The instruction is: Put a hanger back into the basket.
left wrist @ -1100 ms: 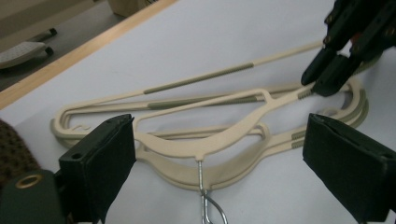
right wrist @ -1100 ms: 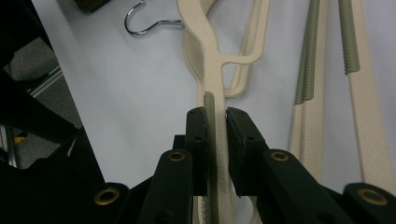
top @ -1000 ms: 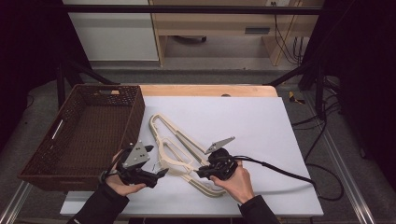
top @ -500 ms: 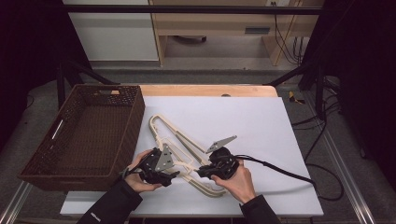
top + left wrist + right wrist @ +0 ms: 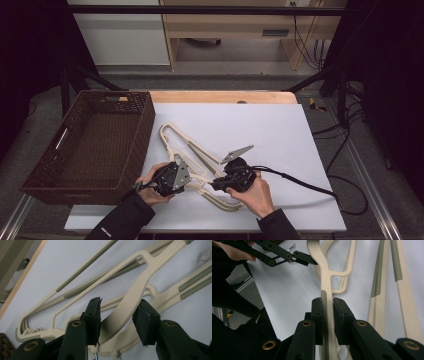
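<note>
White surface (image 5: pixel 280 130), hangers (image 5: pixel 172 137) piled by basket (image 5: pixel 90 145). Right tool (image 5: pixel 327 306) clamps top hanger's arm; left tool (image 5: pixel 117 315), jaws just closing, straddles its neck, not yet pinching.

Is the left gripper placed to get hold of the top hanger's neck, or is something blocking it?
Probably yes. The left gripper already straddles the top hanger at its neck, jaws just closing, nothing in between. One pad touches; the other looks slightly apart. The right gripper clamps the same hanger's arm, steadying it.

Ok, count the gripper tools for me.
2. The left tool sits beside the wicker basket, its jaws just closing around a beige hanger; the right tool is right of it, shut on that hanger.
</note>
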Demonstrator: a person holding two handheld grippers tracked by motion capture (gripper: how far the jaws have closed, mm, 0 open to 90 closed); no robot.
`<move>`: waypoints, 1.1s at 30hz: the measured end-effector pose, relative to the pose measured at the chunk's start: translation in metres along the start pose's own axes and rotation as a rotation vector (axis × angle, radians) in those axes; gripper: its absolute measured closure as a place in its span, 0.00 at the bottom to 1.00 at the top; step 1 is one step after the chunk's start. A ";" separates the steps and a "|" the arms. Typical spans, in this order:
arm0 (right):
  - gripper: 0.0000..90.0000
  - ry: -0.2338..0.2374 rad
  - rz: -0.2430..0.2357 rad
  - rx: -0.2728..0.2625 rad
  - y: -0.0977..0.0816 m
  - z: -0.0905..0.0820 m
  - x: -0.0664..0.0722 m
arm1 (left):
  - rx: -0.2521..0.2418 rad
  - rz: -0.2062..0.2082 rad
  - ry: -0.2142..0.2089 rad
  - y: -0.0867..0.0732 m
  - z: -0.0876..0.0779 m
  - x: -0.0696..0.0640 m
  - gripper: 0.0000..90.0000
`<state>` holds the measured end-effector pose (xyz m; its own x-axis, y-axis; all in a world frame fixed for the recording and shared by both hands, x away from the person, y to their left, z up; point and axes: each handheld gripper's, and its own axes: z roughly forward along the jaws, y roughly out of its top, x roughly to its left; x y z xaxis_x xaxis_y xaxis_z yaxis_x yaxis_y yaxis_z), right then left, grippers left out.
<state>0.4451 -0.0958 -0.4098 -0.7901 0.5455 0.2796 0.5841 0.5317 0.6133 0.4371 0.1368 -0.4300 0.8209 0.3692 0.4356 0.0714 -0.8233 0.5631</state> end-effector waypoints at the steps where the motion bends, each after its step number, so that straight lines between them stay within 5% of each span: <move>1: 0.88 0.000 0.000 0.000 0.000 0.000 0.000 | 0.000 0.000 0.000 0.000 0.000 0.000 0.65; 9: 0.88 -0.006 -0.004 -0.002 0.000 0.000 0.000 | 0.004 0.078 0.045 0.002 0.001 -0.008 0.72; 14: 0.85 -0.024 -0.048 -0.038 0.000 -0.002 -0.001 | 0.008 0.127 0.054 0.003 -0.002 -0.010 0.76; 24: 0.68 -0.078 -0.119 -0.015 0.003 0.005 -0.003 | 0.008 0.152 0.040 0.008 -0.003 -0.010 0.79; 33: 0.77 -0.097 -0.188 0.015 0.003 0.013 -0.006 | 0.015 0.151 0.036 0.011 -0.001 -0.009 0.79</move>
<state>0.4539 -0.0897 -0.4193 -0.8645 0.4948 0.0886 0.4310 0.6390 0.6371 0.4297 0.1247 -0.4271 0.8019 0.2556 0.5400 -0.0426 -0.8771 0.4784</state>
